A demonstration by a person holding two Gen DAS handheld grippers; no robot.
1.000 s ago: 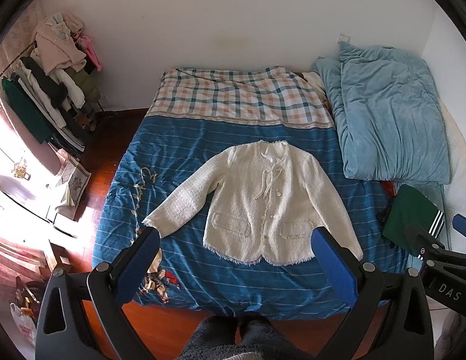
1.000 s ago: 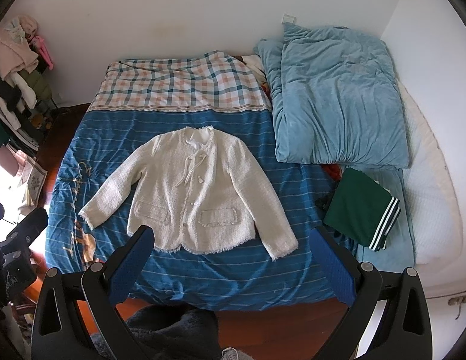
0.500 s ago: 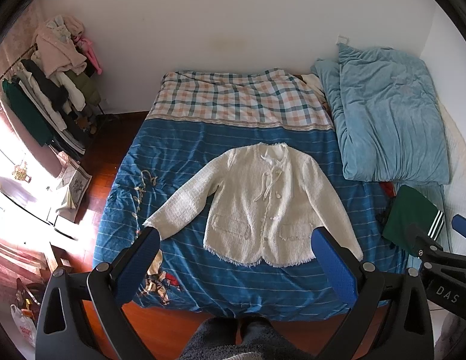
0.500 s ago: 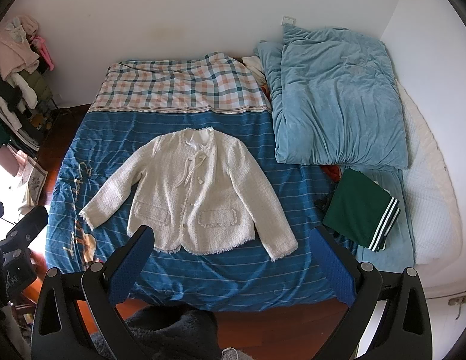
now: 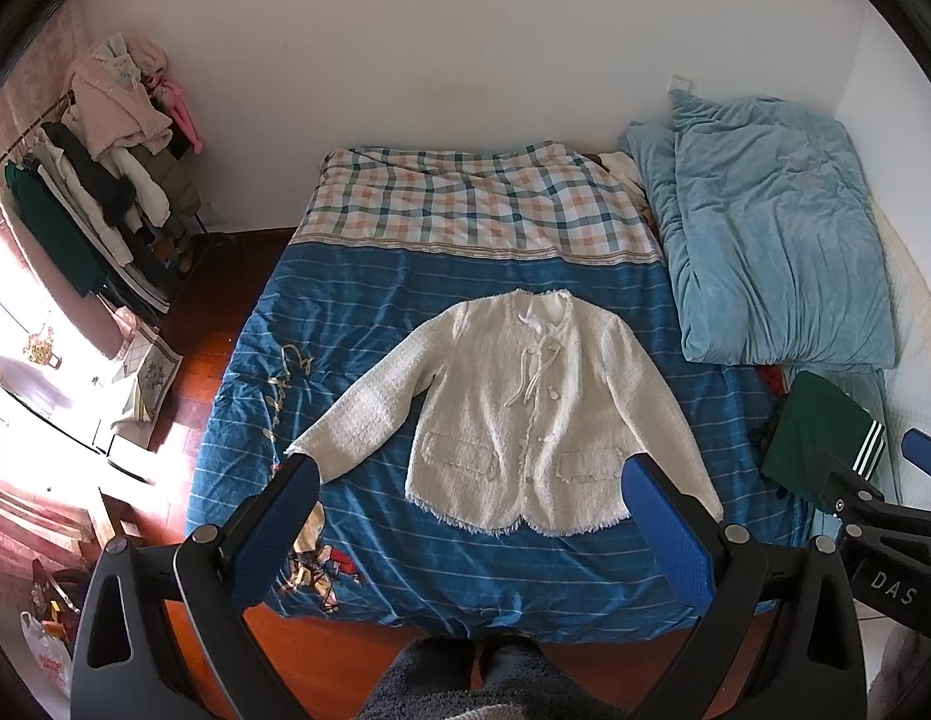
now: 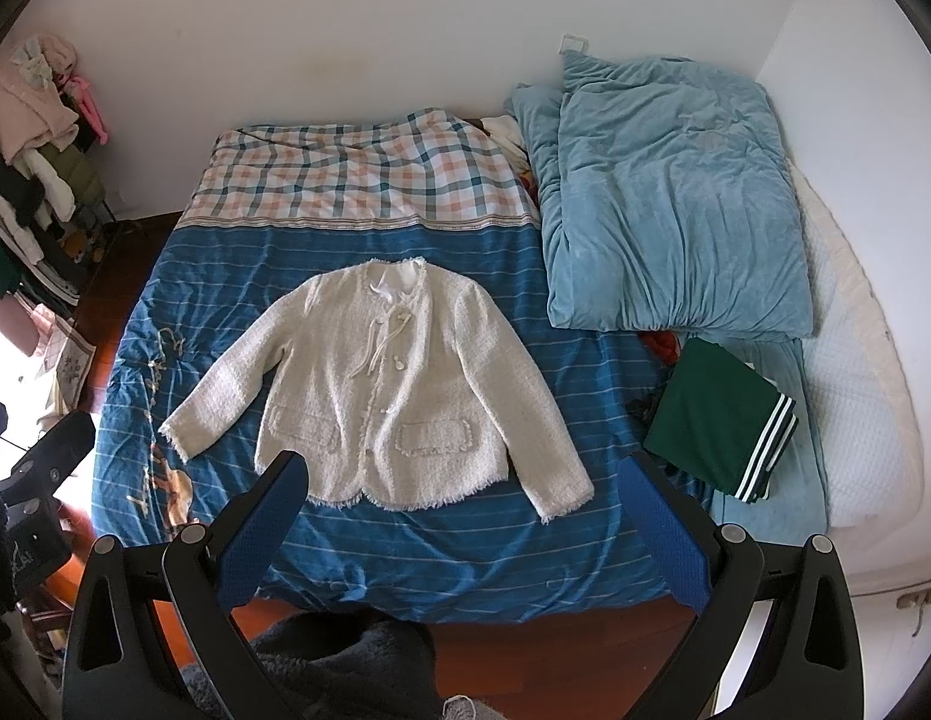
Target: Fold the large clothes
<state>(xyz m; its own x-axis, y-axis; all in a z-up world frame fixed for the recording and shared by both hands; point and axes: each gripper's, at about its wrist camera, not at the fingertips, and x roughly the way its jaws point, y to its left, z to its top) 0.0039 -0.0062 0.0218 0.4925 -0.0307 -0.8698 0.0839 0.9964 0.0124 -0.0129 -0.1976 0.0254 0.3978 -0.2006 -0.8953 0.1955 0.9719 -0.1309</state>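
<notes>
A clothes rack (image 5: 99, 192) lines the wall at left; mid-frame, a cream jacket (image 5: 519, 414) lies flat, face up, on the bed (image 5: 405, 576), collar toward the wall, hem toward the person. Both the left hand-held gripper (image 5: 465, 516) and right hand-held gripper (image 6: 459, 504) hover above the hem, jaws spread wide and empty. The outstretched sleeve lies nearer the left one. A folded green garment (image 6: 717, 414) lies at right.

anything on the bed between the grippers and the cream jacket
Nothing visible. The cream jacket lies flat and alone on the blue bedspread, with only bare bedspread between its hem and the left gripper and right gripper. The folded green garment and the blue duvet sit off to the side.
</notes>
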